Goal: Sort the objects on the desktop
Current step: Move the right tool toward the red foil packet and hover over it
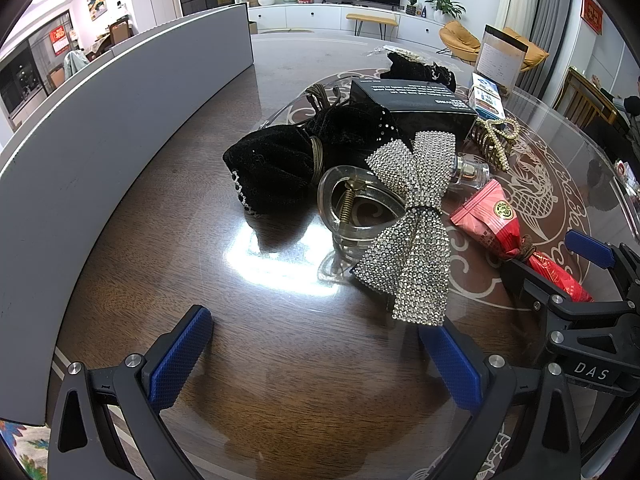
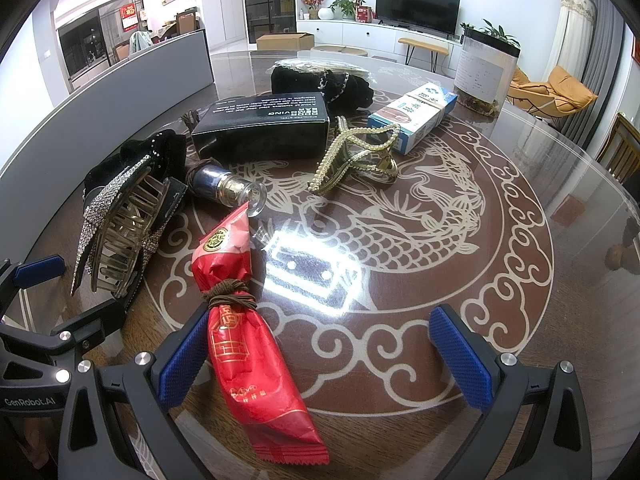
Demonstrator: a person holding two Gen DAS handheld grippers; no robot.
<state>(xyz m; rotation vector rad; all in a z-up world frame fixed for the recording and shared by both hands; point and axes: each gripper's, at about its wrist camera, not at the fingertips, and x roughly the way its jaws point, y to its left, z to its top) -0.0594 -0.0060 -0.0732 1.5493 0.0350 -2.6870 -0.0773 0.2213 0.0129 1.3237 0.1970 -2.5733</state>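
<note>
Both claws hang low over the glass-topped table (image 2: 520, 160), fingers spread apart and gripping nothing. The right claw (image 2: 324, 356) has a red snack packet (image 2: 244, 344) lying between its fingers, against the left pad; a brown hair tie (image 2: 230, 294) is wound round the packet's middle, and its near end is partly cut off behind the claw body. The left claw (image 1: 316, 354) faces a rhinestone bow clip (image 1: 412, 220), which hides much of a clear hair claw clip (image 1: 352, 212) and the small glass bottle (image 1: 472, 170) behind it. A black velvet bow (image 1: 276, 172) lies nearer the grey wall-side edge. Farther back sit a black box (image 2: 264, 124), a pearl clip (image 2: 356, 156) and a blue-and-white carton (image 2: 416, 114). The box's print is upside down and hard to read.
</note>
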